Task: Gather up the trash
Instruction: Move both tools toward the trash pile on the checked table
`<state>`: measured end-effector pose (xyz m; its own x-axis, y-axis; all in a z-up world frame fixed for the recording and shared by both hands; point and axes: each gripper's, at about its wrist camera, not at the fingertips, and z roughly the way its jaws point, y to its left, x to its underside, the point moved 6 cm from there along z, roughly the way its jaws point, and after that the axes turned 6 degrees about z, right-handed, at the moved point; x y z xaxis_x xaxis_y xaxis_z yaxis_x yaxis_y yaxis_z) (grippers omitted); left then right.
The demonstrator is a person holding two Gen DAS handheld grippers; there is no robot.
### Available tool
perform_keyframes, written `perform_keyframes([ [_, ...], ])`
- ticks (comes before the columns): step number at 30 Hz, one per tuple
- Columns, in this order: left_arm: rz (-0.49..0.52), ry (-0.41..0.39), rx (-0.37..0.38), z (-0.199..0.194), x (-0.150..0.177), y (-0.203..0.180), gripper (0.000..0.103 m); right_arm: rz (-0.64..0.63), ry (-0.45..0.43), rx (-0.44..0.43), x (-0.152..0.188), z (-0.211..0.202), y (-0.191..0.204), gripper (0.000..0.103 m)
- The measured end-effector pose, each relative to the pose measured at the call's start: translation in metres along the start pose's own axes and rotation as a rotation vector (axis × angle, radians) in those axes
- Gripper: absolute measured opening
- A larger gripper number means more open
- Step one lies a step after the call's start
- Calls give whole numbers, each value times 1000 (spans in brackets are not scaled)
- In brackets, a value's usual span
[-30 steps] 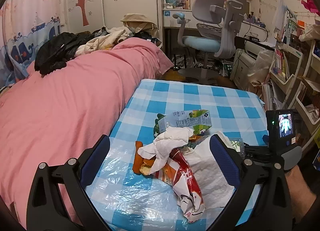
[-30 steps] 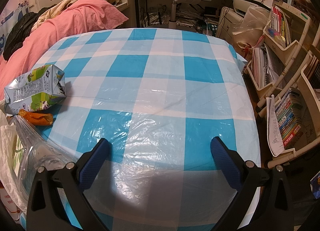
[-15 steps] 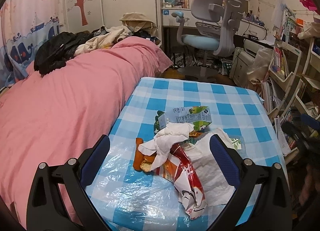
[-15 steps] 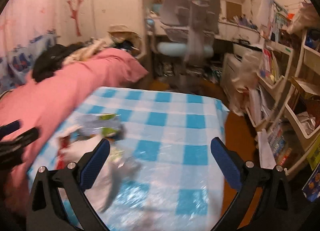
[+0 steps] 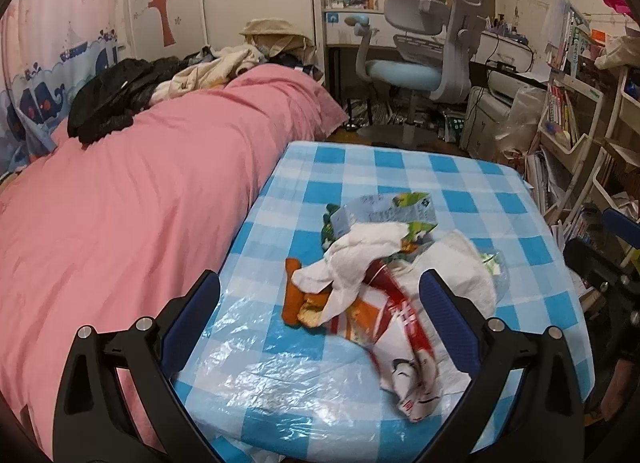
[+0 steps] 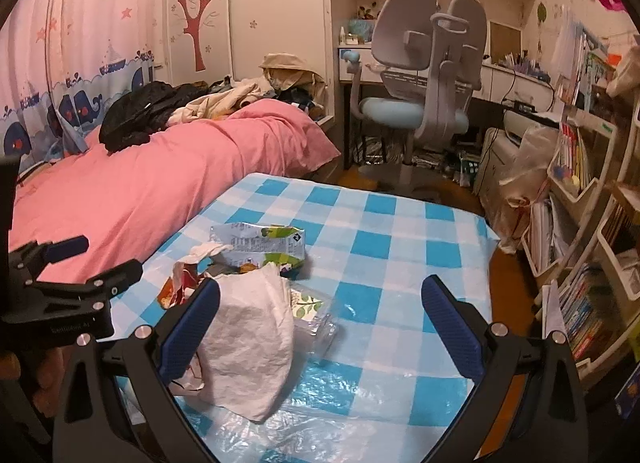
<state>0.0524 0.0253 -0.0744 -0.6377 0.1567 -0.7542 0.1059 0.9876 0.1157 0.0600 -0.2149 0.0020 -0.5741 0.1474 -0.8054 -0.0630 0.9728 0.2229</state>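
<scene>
Heaped together near the front-left part of the blue-and-white checked plastic-covered counter [image 5: 404, 167], hard against the pink-quilted bed [image 5: 152, 183]: a crumpled white paper tissue [image 5: 360, 259], a red-and-white foil snack wrapper [image 5: 400, 327], a flattened pale-blue and green drink carton [image 5: 384, 215], a stubby orange food scrap [image 5: 291, 295], a limp white plastic bag [image 6: 248, 339] and a clear crushed plastic wrapper [image 6: 320, 323]. Gathered into one pile, probably so that a single sweep or a few picks can clear it. Left gripper [image 5: 320, 319] hovering low over the wrapper and tissue, fingers [image 5: 192, 311] spread wide, holding nothing. Right gripper [image 6: 320, 327] poised alongside above the white bag, fingers [image 6: 448, 319] likewise apart and empty. Nothing lifted yet; collection judged barely begun, with the bag likely meant as the receptacle.
</scene>
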Motion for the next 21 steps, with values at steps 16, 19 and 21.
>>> perform_keyframes([
  [16,-37,2,45,2,2,0,96,6,38,-56,6,2,11,97],
  [19,-36,4,54,2,2,-2,96,3,48,-67,7,3,13,97],
  [21,-38,0,52,3,2,-1,96,1,52,-71,8,3,15,97],
])
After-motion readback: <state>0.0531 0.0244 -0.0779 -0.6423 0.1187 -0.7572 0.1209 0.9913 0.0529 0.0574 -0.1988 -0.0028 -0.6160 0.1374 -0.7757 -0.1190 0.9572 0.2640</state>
